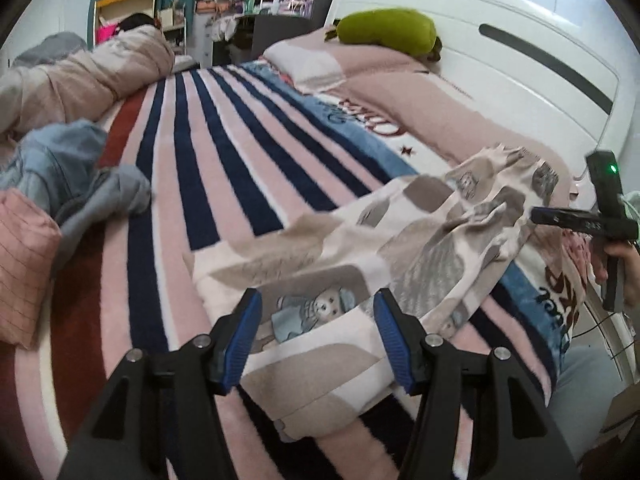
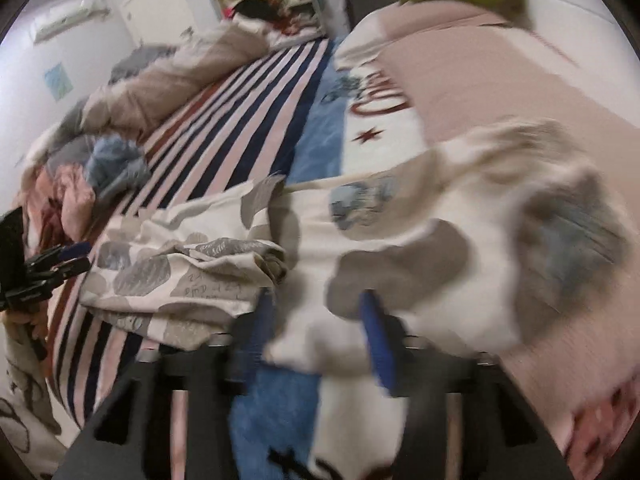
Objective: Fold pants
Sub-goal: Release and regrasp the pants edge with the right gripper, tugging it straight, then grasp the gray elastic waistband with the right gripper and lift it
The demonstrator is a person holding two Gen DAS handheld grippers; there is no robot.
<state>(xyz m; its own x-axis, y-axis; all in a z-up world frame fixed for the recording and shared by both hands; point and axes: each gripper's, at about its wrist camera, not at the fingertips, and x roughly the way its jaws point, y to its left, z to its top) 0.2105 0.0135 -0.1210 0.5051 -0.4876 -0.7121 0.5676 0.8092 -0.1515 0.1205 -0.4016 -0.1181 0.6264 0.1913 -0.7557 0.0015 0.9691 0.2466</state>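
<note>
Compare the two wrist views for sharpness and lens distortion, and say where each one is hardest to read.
Left wrist view: mostly sharp; the patterned pants and blue-padded fingers read clearly, and fisheye bending curves the striped blanket and headboard. Right wrist view: heavy motion blur, worst on the pants near the lens and the fingers, and the same rounded dark corners.

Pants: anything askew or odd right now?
Yes. The patterned pants lie crumpled on the striped blanket, one end bunched, not flat. The right wrist view is motion-blurred. Left gripper is open above a pant end.
</note>
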